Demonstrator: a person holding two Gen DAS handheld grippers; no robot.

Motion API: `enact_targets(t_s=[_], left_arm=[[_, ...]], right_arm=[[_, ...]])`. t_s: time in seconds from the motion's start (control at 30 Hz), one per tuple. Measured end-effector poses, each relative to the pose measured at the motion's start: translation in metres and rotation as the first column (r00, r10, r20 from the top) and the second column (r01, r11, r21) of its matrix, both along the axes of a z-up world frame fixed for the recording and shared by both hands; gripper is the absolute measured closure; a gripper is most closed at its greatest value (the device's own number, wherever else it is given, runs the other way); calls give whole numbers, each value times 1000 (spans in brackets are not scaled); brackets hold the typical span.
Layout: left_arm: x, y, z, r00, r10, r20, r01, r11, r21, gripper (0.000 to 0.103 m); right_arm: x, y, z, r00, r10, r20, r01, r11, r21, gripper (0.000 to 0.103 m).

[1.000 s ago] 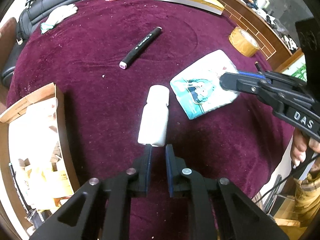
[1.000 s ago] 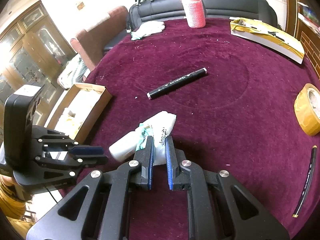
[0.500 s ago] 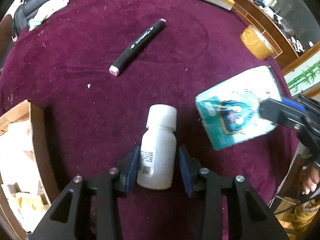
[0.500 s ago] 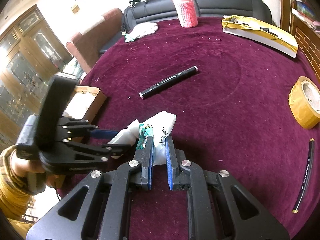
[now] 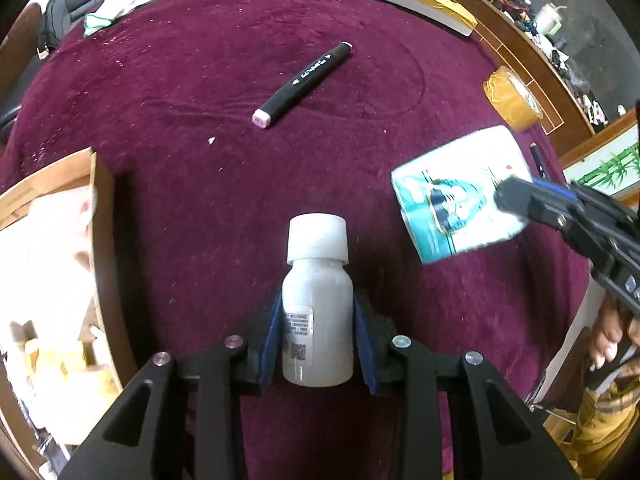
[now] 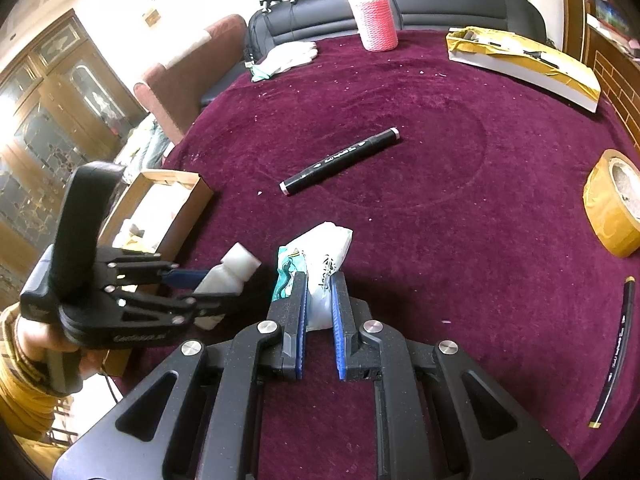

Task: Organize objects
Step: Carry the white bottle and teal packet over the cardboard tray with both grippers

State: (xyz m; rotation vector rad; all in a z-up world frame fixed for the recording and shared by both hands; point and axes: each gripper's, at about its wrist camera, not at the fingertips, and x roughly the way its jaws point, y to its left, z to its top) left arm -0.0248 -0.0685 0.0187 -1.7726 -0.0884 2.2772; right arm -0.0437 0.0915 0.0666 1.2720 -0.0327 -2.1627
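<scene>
Round maroon-clothed table (image 6: 460, 208) — black sofa (image 6: 440, 4) behind, wooden cabinet (image 6: 48, 112) left.

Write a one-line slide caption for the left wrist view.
Left gripper clamps a white plastic bottle above the maroon velvet tablecloth, while the right gripper holds a teal-printed tissue packet alongside.

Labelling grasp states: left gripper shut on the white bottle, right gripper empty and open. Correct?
Not quite. The right gripper isn't empty: the right wrist view shows it shut on the tissue pack. The left gripper does hold the white bottle.
</scene>
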Motion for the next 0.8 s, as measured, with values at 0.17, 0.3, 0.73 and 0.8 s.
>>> enact_targets(t_s=[0.17, 0.3, 0.73, 0.8], left_arm=[[11, -6, 11, 1000, 4, -19, -5, 1000, -26, 69], [19, -9, 19, 999, -1, -32, 0, 999, -43, 69], [29, -15, 34, 998, -4, -60, -2, 996, -86, 69], [31, -18, 38, 998, -2, -65, -3, 996, -86, 69]], right_arm=[[-1, -9, 1, 1000, 20, -3, -20, 1000, -1, 92], [1, -14, 3, 999, 33, -8, -33, 999, -3, 92], [4, -29, 7, 998, 63, -16, -64, 998, -12, 92], [4, -31, 7, 998, 68, -16, -68, 998, -14, 92]])
